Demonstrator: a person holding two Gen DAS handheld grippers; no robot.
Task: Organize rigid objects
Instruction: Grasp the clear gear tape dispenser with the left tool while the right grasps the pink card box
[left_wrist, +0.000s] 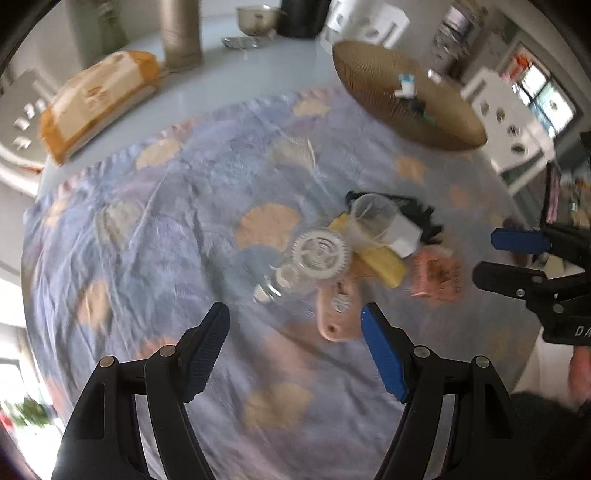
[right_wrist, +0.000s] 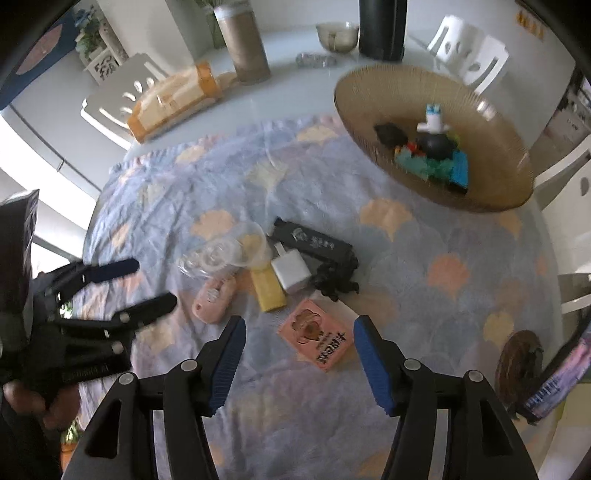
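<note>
On the desk's patterned cloth (right_wrist: 424, 236), the wide brown basket (right_wrist: 491, 192) already holds a few toy blocks (right_wrist: 439, 166). Left outside, clustered mid-cloth: black case (right_wrist: 314, 243), clear cup (right_wrist: 236, 247), yellow bar (right_wrist: 267, 291), white charger (right_wrist: 291, 273), pink box (right_wrist: 317, 332). Both the left hand-held gripper (left_wrist: 295, 321) and right hand-held gripper (right_wrist: 299, 332) hover spread and empty.

The left gripper (left_wrist: 295, 317), jaws apart and empty, hangs above a blurred, seemingly clear plastic gear (left_wrist: 320, 254) on the cloth (left_wrist: 166, 221).
</note>
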